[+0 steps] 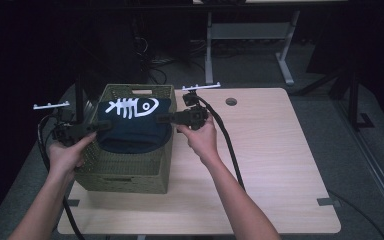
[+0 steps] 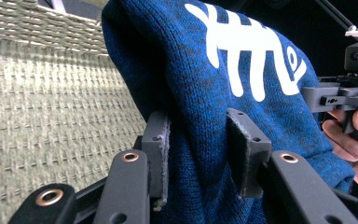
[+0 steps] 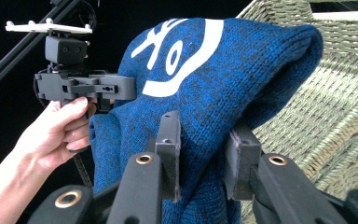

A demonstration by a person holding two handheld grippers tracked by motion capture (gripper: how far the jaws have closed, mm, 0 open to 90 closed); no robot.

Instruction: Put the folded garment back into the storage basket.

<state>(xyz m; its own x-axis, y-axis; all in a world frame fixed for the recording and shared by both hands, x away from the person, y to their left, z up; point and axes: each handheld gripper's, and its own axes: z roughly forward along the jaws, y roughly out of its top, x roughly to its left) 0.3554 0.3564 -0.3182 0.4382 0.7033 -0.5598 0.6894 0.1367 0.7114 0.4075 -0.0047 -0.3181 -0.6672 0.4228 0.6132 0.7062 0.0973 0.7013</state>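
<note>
A dark blue knitted garment (image 1: 136,127) with a white fish-bone print hangs over the open top of an olive woven basket (image 1: 125,172). My left gripper (image 1: 100,127) is shut on the garment's left side, and the blue knit (image 2: 200,154) bulges between its pads. On the opposite side my right gripper (image 1: 161,118) is shut on the garment's right edge; a thick fold of the knit (image 3: 205,154) sits between its two pads. The two grippers face each other across the basket. The garment's lower part sags into the basket.
The basket stands at the left of a light wooden table (image 1: 260,165), which has a round cable hole (image 1: 231,101) near its far edge. Thick black cables (image 1: 227,145) trail from the grippers. Desk legs and wires stand on the dark floor behind.
</note>
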